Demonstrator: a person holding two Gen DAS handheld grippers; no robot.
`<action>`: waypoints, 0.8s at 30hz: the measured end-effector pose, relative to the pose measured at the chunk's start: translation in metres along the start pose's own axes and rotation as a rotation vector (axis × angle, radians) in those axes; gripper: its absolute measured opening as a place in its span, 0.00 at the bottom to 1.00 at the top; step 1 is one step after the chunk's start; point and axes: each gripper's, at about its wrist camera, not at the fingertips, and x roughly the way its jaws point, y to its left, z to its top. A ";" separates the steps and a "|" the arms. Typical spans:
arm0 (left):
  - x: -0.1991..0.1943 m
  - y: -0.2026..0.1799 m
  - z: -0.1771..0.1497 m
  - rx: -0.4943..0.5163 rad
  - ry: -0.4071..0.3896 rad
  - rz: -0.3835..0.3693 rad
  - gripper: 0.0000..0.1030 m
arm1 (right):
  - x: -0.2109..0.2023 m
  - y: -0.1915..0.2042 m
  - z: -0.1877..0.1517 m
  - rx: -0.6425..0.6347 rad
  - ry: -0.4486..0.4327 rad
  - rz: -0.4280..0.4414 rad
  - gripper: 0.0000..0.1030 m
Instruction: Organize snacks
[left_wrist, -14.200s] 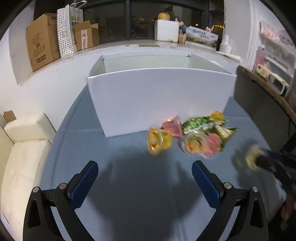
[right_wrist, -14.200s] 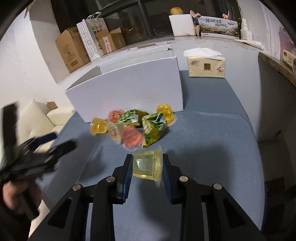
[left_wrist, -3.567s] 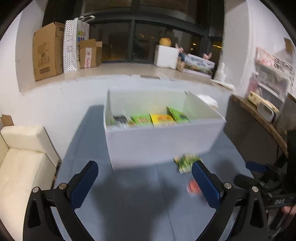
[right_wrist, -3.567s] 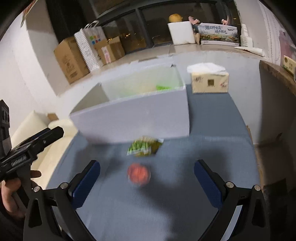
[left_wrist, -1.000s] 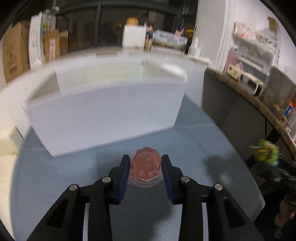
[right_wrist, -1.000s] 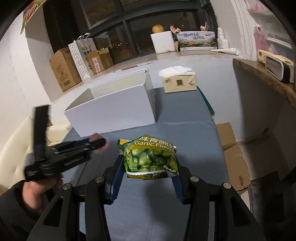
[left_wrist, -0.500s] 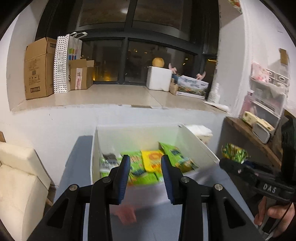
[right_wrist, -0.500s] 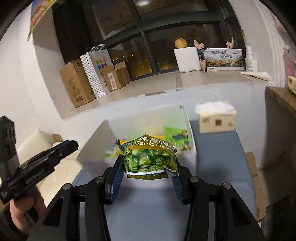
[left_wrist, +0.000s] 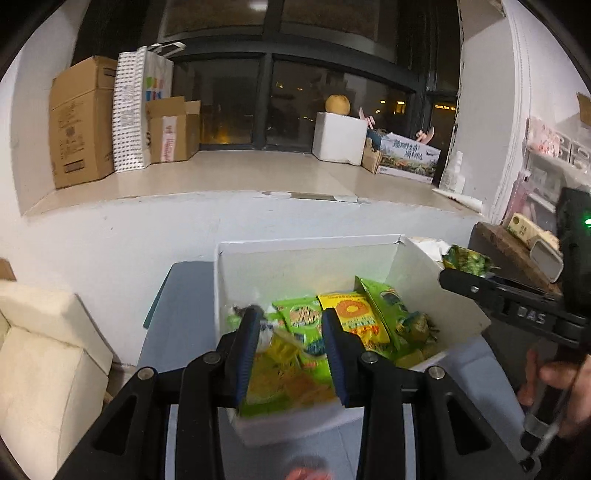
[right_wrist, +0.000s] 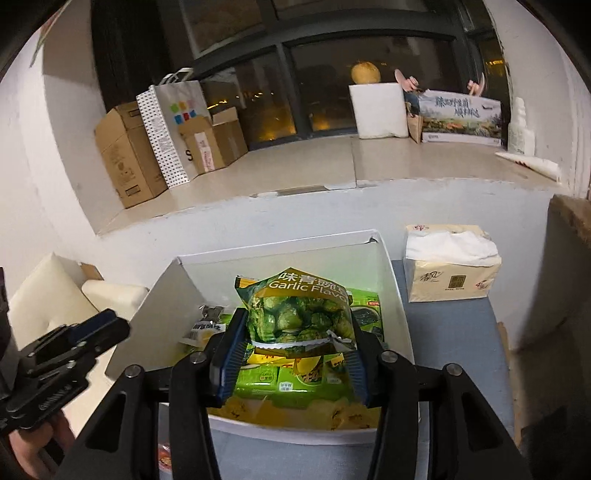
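Note:
A white box (left_wrist: 410, 254) holds several green and yellow snack packets (left_wrist: 347, 317). My left gripper (left_wrist: 290, 325) hovers above the box's near left part with its jaws narrowly apart and nothing between them. A pink jelly cup (left_wrist: 308, 470) lies blurred on the blue table below it, outside the box. My right gripper (right_wrist: 297, 339) is shut on a green garlic-flavour pea packet (right_wrist: 299, 314) and holds it above the box (right_wrist: 388, 266). That packet (left_wrist: 465, 260) also shows at the right of the left wrist view.
A tissue box (right_wrist: 450, 266) stands on the table right of the white box. A cream sofa (left_wrist: 40, 350) is at the left. Cardboard boxes (left_wrist: 79, 122) and a paper bag line the window ledge behind. A wooden shelf (left_wrist: 506, 251) is at the right.
The pink jelly cup has left my left gripper and lies on the table outside the box. Both grippers have risen and moved over the box; the right one still holds the pea packet.

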 end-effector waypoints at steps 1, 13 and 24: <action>-0.007 0.001 -0.005 -0.006 -0.007 0.004 0.42 | -0.001 0.002 -0.001 -0.012 0.000 0.000 0.51; -0.003 -0.028 -0.124 0.055 0.171 -0.034 1.00 | -0.015 -0.001 -0.022 0.005 0.014 0.011 0.51; 0.035 -0.019 -0.141 0.008 0.291 -0.060 0.35 | -0.024 -0.010 -0.033 0.015 0.018 0.010 0.51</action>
